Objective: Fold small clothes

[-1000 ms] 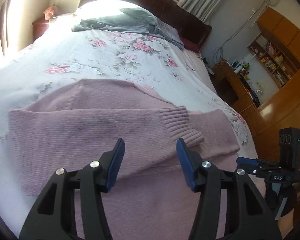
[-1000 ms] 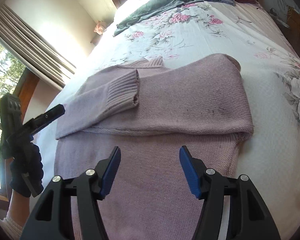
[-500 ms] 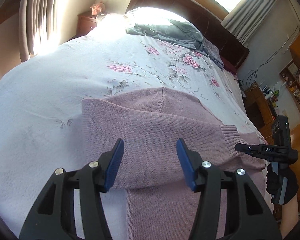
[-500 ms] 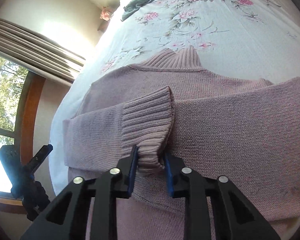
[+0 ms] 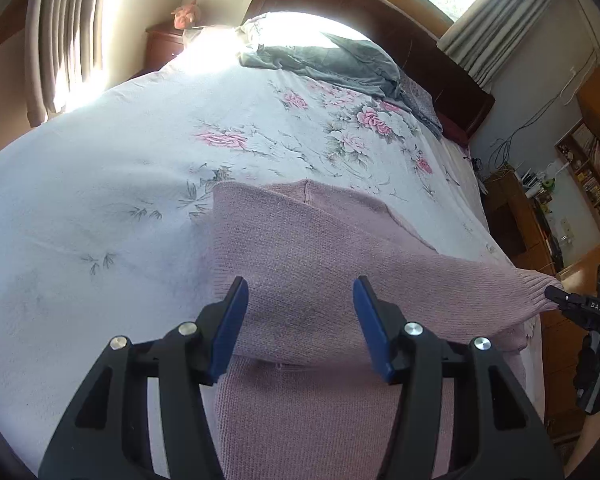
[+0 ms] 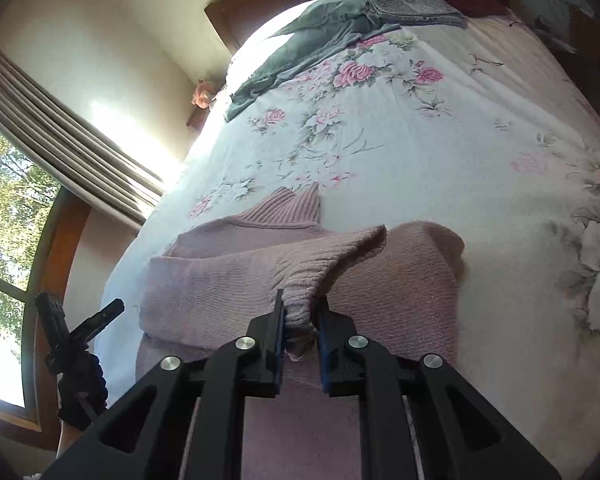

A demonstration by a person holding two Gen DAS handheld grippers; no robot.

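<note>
A pink knitted sweater lies on the bed, its sleeves folded across the chest. My left gripper hovers open just above the folded sleeve near the sweater's left edge, nothing between its blue pads. My right gripper is shut on the ribbed cuff of one sleeve and holds it lifted off the body. In the left wrist view the same cuff is stretched toward the right gripper at the far right. The ribbed collar lies flat beyond.
The bed carries a white floral bedspread. Grey clothing and a folded patterned cloth lie near the headboard. A wooden nightstand stands far left, shelves and a desk on the right. The left gripper shows at the window side.
My right gripper moved in, shut on the sleeve cuff and lifted it, pulling it rightward. My left gripper swung toward the sweater's left edge and stayed open.
</note>
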